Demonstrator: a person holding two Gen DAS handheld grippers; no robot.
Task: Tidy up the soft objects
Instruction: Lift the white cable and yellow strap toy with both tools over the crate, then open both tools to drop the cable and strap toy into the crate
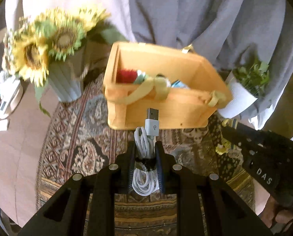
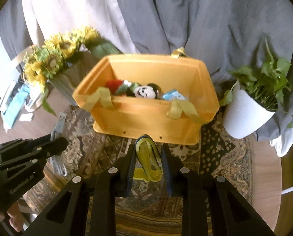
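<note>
While the left gripper (image 1: 145, 147) is clamping a coiled cable (image 1: 146, 147) near the yellow bin (image 1: 166, 110), the right gripper (image 2: 148, 153) is pinching a yellow clip (image 2: 148, 161).

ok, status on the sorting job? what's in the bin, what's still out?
Done: plush toys and a blue packet already lie in the yellow bin. In hand: the left gripper grips a coiled white USB cable; the right gripper grips a yellow-green clip-like item. Left: both loads are outside the bin.
</note>
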